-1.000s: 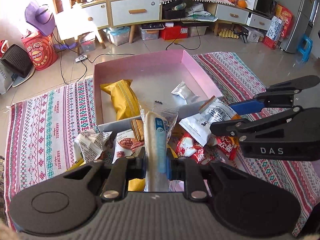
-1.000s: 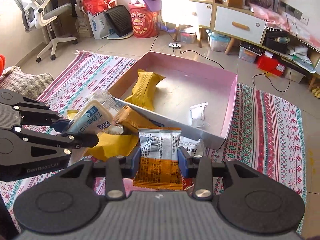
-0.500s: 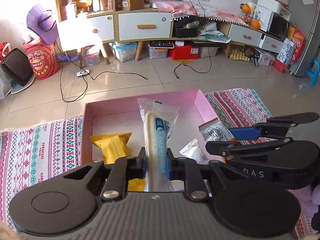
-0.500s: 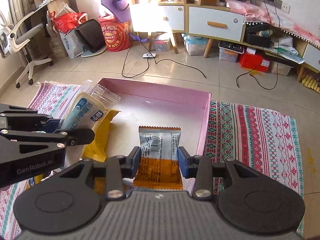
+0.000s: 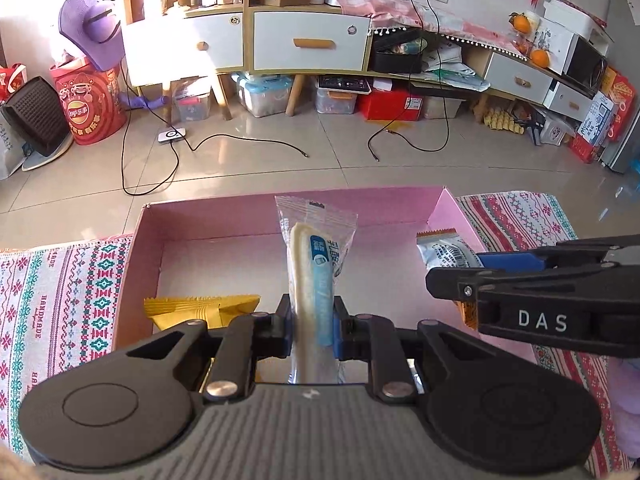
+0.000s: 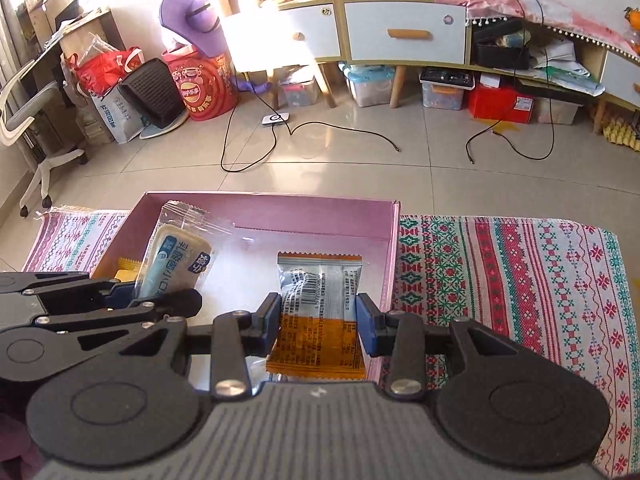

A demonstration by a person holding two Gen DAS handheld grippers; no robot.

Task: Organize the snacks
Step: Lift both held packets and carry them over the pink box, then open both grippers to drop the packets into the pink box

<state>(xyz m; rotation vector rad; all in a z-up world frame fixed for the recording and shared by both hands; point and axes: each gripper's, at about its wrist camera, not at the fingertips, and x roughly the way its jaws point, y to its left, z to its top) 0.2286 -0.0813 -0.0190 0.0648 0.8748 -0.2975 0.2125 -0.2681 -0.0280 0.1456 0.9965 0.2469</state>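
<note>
My left gripper (image 5: pixel 311 326) is shut on a long clear packet with a white and blue snack (image 5: pixel 314 268), held upright over the pink box (image 5: pixel 224 216). My right gripper (image 6: pixel 318 322) is shut on a silver and orange snack packet (image 6: pixel 320 304), over the right part of the same pink box (image 6: pixel 320 210). A yellow packet (image 5: pixel 200 310) lies on the box floor at the left. In the right wrist view the left gripper (image 6: pixel 160 292) with its white and blue packet (image 6: pixel 176 260) is at the left. In the left wrist view the right gripper (image 5: pixel 448 276) reaches in from the right.
The box sits on a patterned woven mat (image 6: pixel 520 280) on a tiled floor. Cables (image 5: pixel 152 176) trail across the tiles beyond the box. A cabinet with drawers (image 5: pixel 308 44), storage bins and bags stand along the far wall. An office chair (image 6: pixel 36 128) is at the far left.
Both grippers have moved forward from above the snack pile to above the pink box, still holding their packets. The pile has dropped out of view.
</note>
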